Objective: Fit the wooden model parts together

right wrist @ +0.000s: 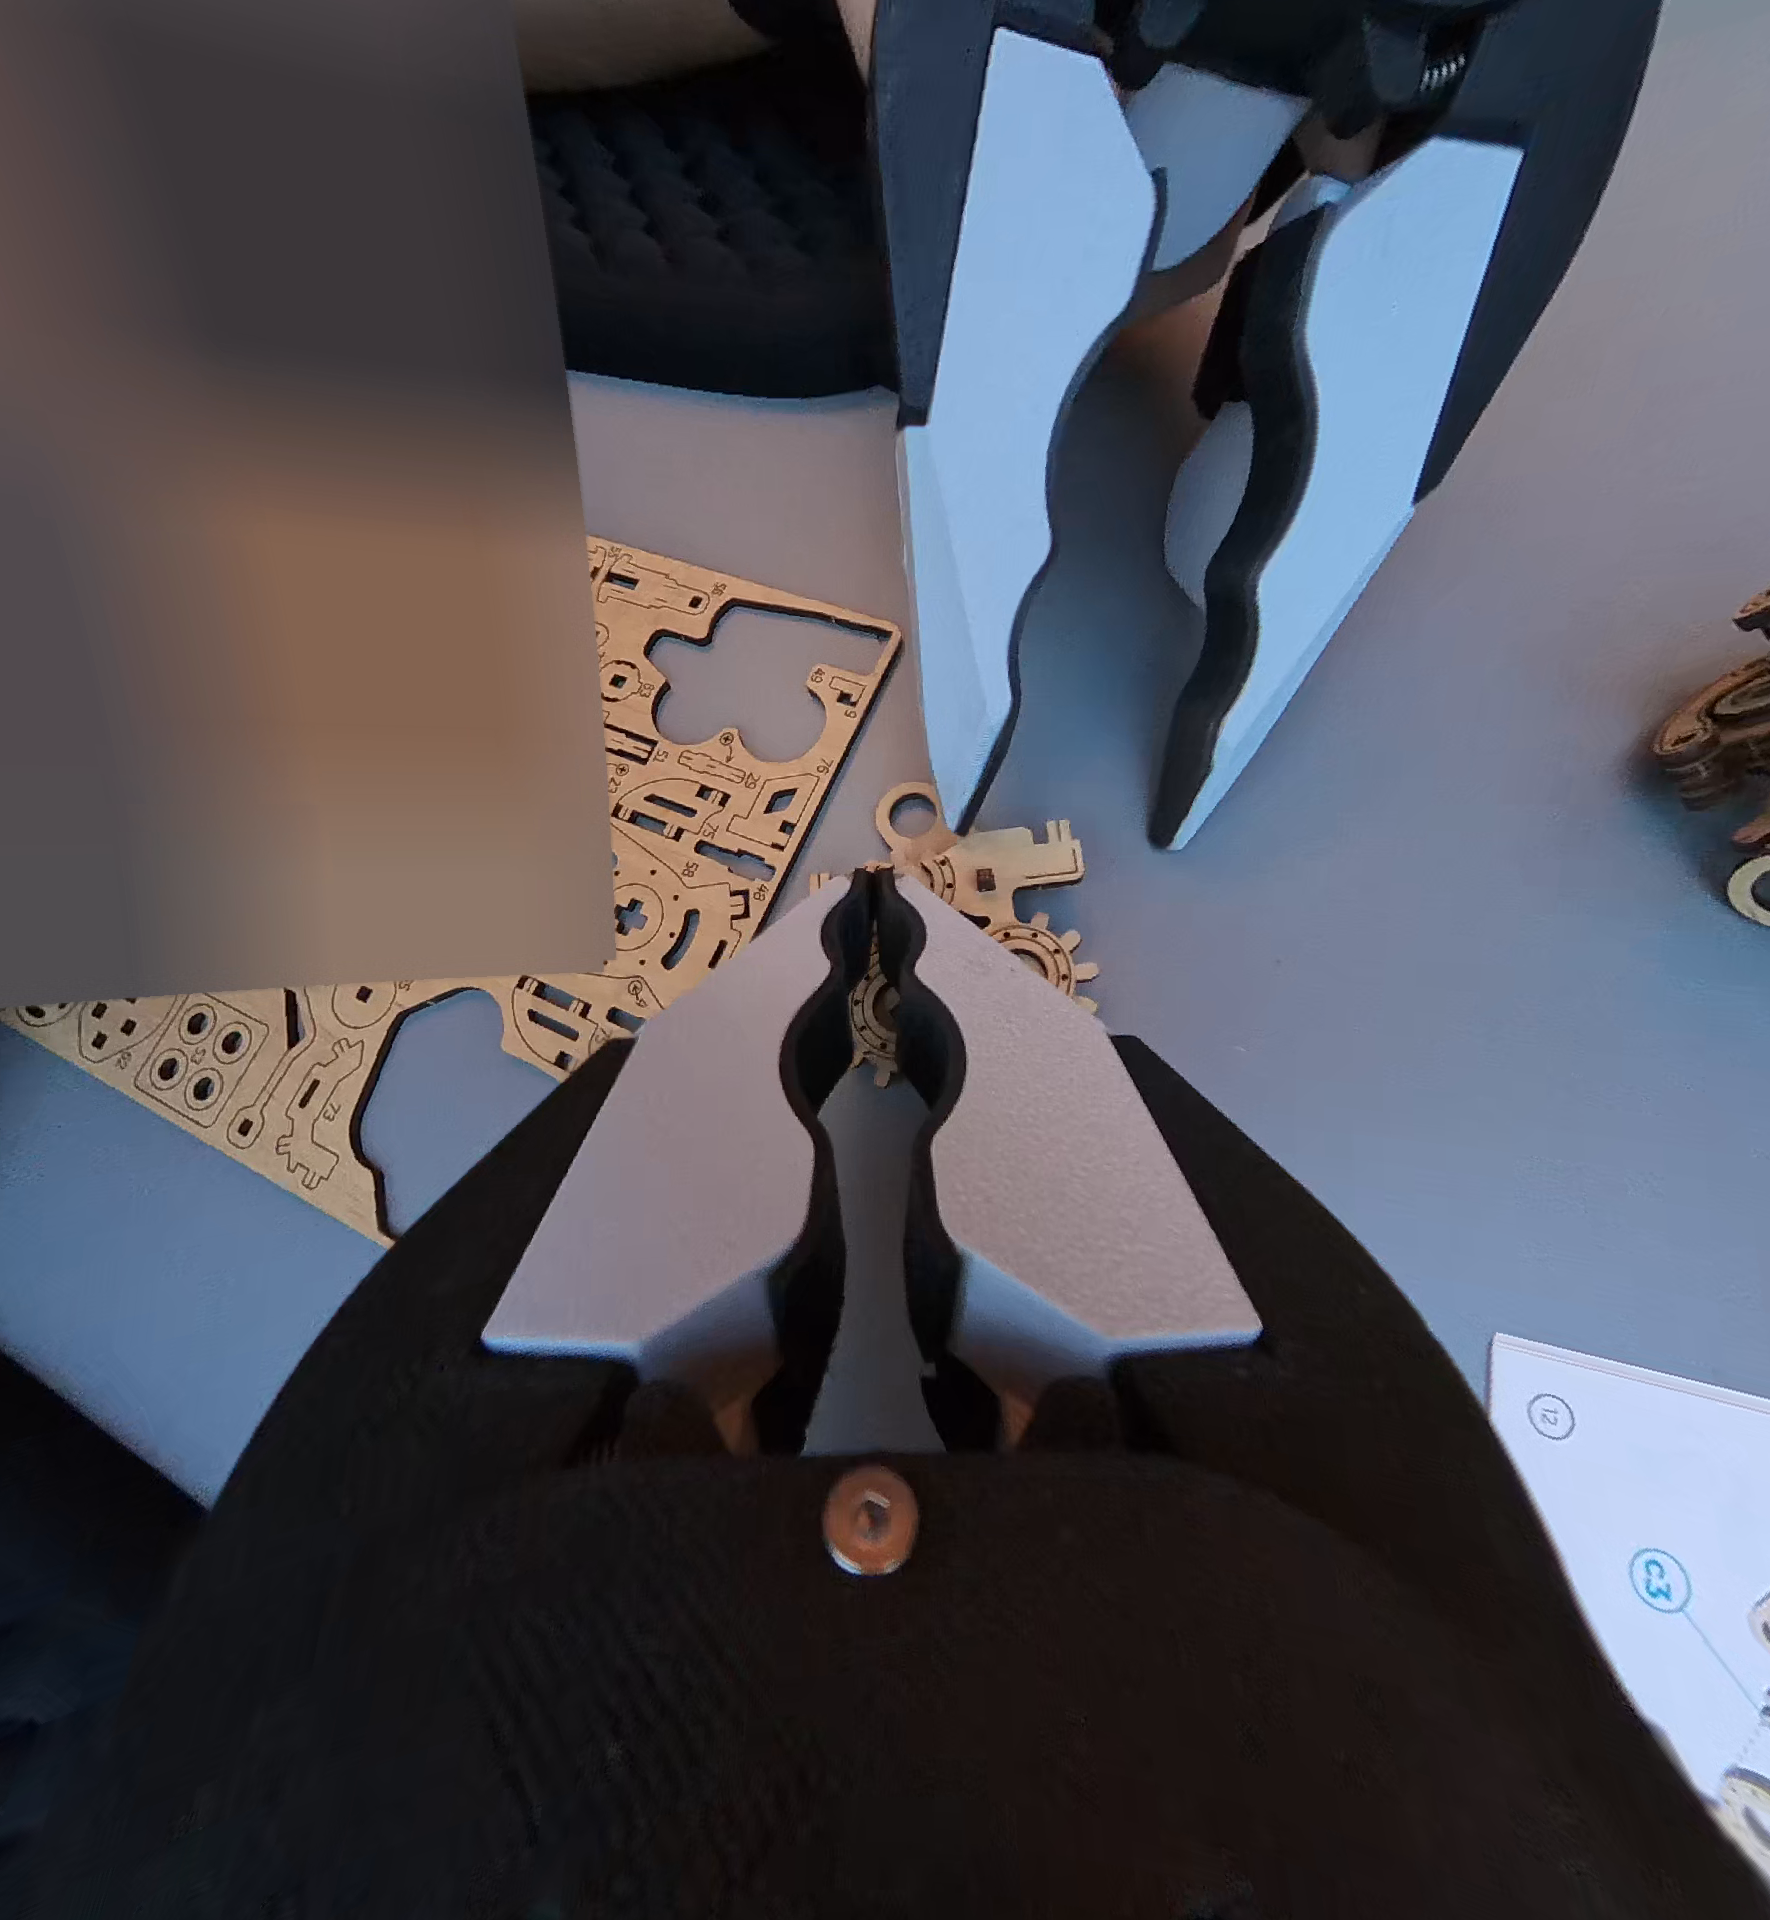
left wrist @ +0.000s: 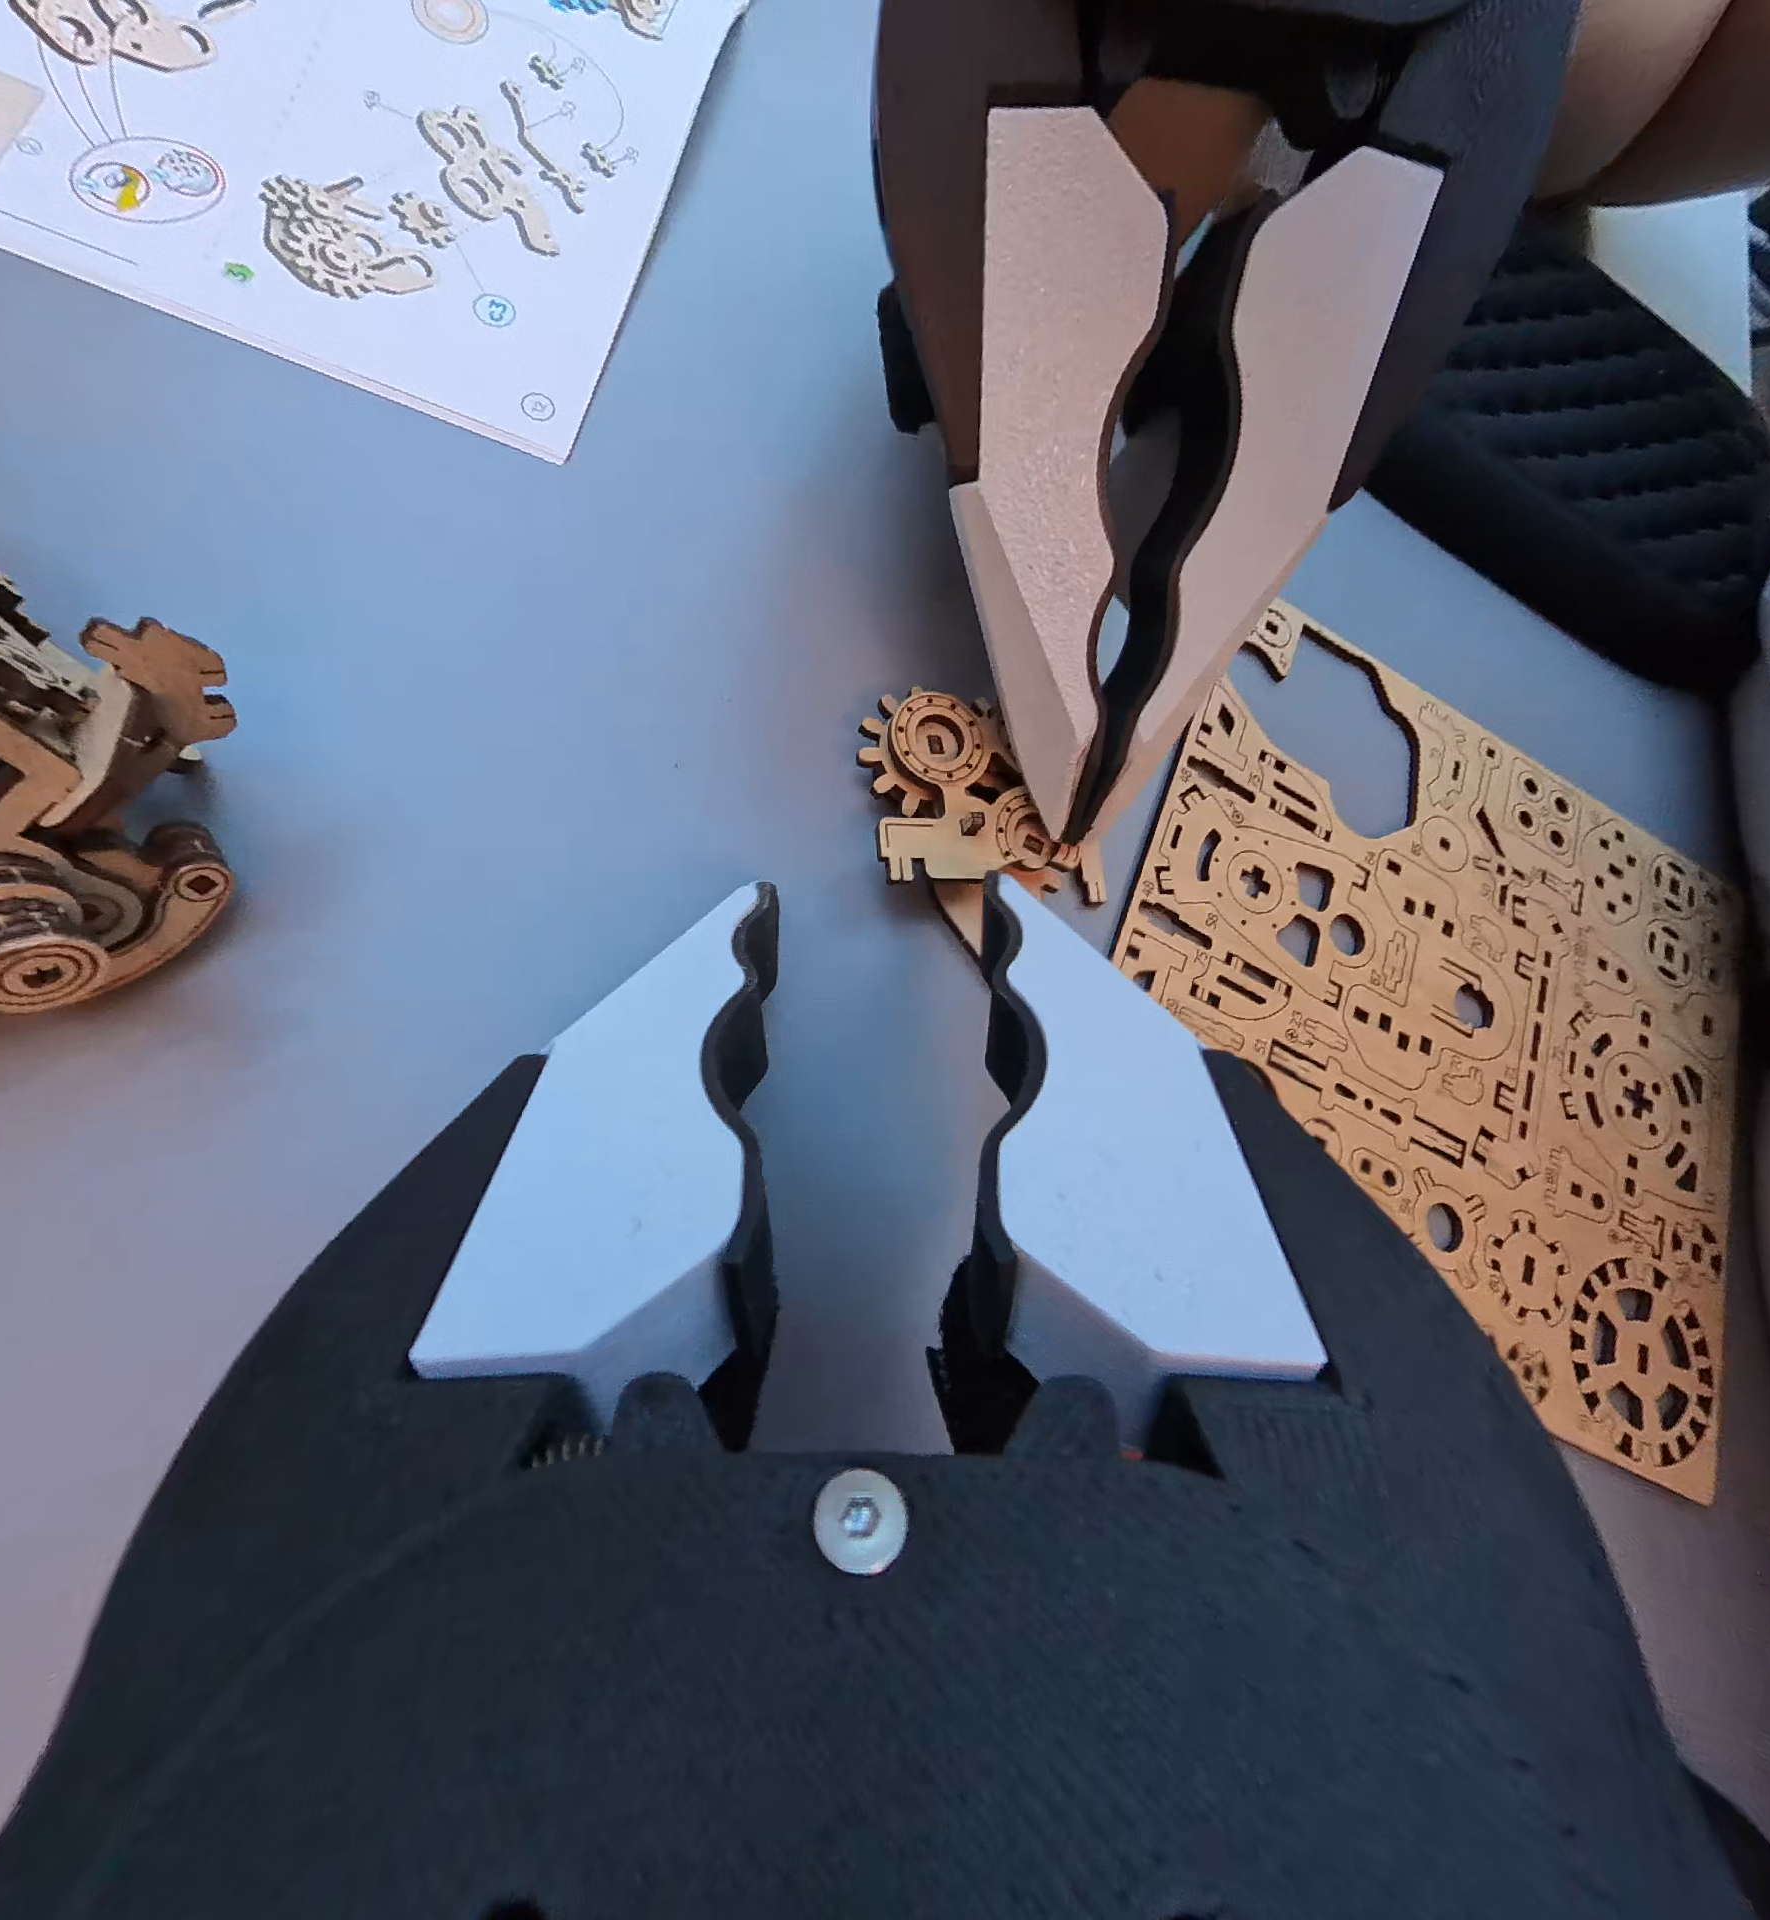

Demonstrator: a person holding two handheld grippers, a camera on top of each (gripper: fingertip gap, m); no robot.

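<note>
Pale laser-cut wooden gear sub-assembly (left wrist: 964,800) is seen flat on the grey table (left wrist: 507,665), beside the cut-out plywood parts sheet (left wrist: 1463,1039). Right gripper (right wrist: 875,881) tips are pinched together on a tiny wooden piece at its edge; left gripper (left wrist: 881,914) is held apart, empty. Risk: the thin piece could slip or snap if pressed off-axis.

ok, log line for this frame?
left claw: open, beside gear assembly | right claw: shut on small peg at assembly | parts sheet: flat

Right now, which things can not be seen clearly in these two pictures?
- Small piece pinched by the right gripper: too small, both views.
- Gear assembly: partly hidden by gripper fingers, both views.
- Parts sheet: partly under a blur patch, right wrist view.
- Wooden model: cut off by both views' edges.
</note>
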